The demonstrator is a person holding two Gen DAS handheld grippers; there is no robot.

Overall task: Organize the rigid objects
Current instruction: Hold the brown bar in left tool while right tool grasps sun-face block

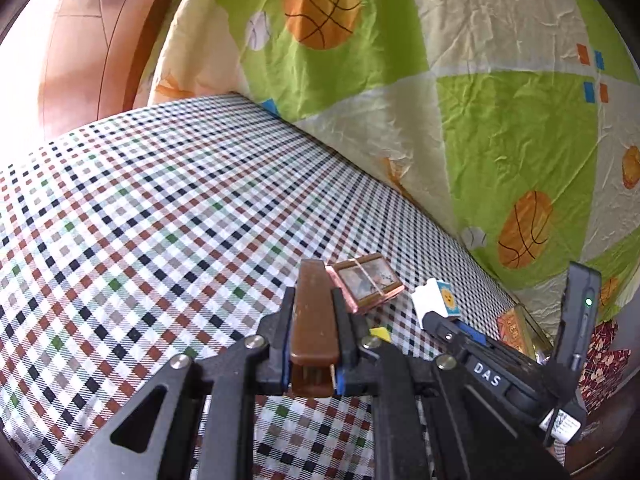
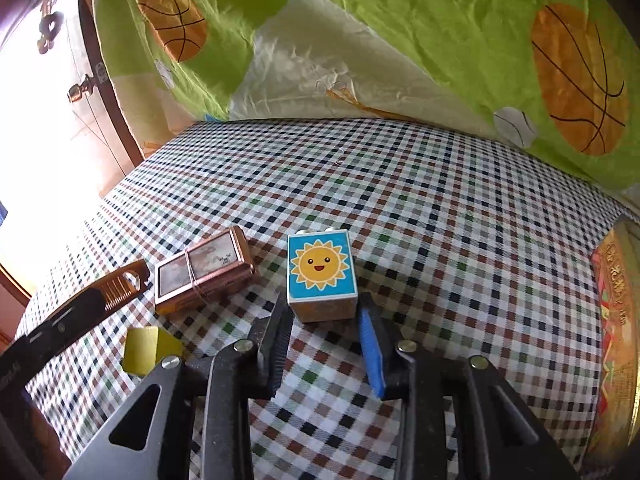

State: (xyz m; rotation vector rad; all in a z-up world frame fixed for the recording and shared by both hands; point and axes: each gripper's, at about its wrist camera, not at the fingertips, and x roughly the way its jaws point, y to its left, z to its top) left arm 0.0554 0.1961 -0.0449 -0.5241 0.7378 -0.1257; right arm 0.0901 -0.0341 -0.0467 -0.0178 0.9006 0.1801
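Right tongs (image 2: 325, 340) spread wide, astride a sun-faced block (image 2: 322, 276) on the checked tabletop (image 2: 440, 220). Left of block: banded copper case (image 2: 204, 272), yellow piece (image 2: 140, 350), brown clip (image 2: 120, 284) in left tongs (image 2: 76, 312).

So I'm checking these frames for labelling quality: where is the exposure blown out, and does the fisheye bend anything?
Left wrist view: the upper-left corner is washed out white, and the checked tablecloth bulges into a curve; the brown clip in the left claw stays sharp. Right wrist view: the left edge is overexposed, yet the sun block reads clearly.
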